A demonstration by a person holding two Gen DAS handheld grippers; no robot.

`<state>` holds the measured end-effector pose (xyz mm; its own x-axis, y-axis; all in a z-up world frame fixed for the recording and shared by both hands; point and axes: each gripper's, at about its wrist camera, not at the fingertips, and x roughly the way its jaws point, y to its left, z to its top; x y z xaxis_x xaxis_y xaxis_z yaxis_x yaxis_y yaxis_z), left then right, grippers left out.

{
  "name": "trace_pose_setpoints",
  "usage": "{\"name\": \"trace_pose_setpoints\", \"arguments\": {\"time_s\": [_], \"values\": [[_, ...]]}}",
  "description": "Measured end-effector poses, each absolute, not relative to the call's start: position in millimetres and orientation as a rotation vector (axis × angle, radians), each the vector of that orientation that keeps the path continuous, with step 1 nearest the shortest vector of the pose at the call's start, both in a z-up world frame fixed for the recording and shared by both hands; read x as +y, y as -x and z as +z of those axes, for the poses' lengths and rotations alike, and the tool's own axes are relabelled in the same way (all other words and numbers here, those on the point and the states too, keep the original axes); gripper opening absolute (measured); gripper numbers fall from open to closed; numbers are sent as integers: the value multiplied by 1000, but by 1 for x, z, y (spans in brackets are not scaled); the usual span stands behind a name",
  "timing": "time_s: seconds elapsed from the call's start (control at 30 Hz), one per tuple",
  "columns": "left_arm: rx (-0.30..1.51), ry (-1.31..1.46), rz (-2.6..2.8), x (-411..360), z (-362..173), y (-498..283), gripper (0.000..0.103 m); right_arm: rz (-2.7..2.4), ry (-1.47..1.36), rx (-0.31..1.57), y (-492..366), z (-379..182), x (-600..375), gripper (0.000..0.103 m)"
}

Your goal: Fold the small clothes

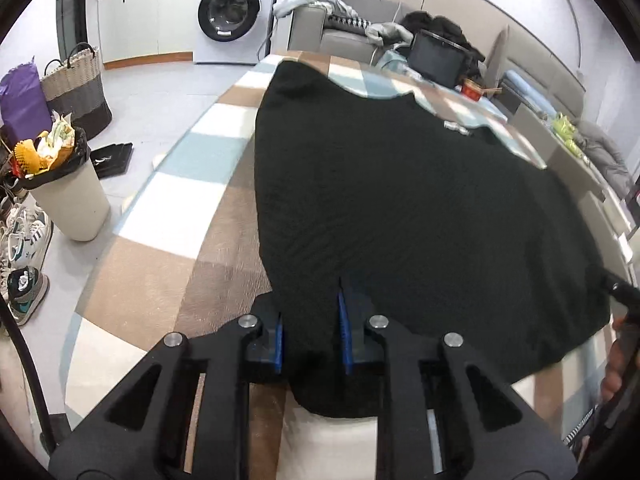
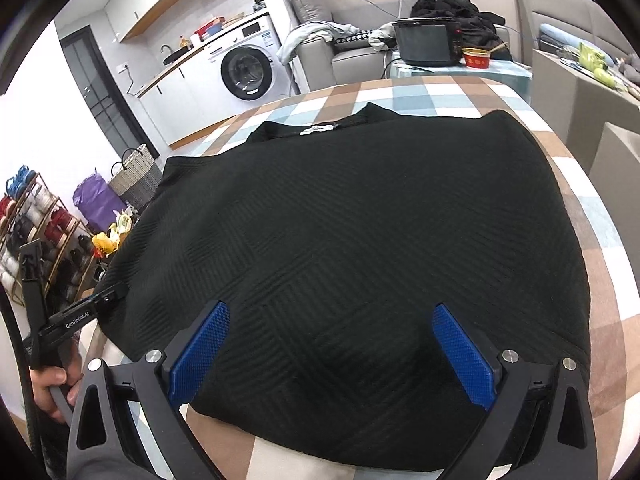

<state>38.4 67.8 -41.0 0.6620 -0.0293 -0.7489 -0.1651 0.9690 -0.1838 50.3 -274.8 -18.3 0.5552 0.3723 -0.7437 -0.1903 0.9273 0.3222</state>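
1. Checked tablecloth [image 2: 460,92]: covers the table before you.
2. Black garment [image 2: 360,220]: spread flat on the cloth, collar at the far side.
3. Your right gripper [image 2: 332,344]: fingers spread wide over the near hem, grasping nothing.
4. Your left gripper [image 1: 310,332]: blue pads [image 1: 343,332] clenched on the garment's near-left edge.

One legible marking found: white lettering "GenRobot.AI" runs along the black arm of the left gripper [image 2: 105,299], seen at the left edge of the right wrist view. The small white neck label [image 2: 318,129] on the black garment [image 2: 340,220] and the stickers on the washing machine [image 2: 244,68] cannot be read.
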Motion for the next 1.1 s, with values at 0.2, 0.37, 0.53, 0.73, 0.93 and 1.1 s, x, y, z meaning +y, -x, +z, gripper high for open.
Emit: {"name": "trace_pose_setpoints", "arguments": {"time_s": [0.2,0.37,0.53,0.73,0.93,1.1], "values": [[799,345,18,78,-25,-36,16,338,-223,922,-55,-19,-277,103],[752,389,-50,77,-8,-36,16,330,-239,922,-55,-21,-283,103],[707,324,-126,52,18,-45,16,312,-257,912,-54,-19,-291,103],[686,237,-297,-11,34,-66,16,287,-271,899,-50,-16,-303,103],[822,175,-443,-76,-2,-83,23,246,-291,903,-46,-18,-316,103],[893,210,-515,-85,-22,-78,50,230,-284,908,-45,-18,-319,103]]}}
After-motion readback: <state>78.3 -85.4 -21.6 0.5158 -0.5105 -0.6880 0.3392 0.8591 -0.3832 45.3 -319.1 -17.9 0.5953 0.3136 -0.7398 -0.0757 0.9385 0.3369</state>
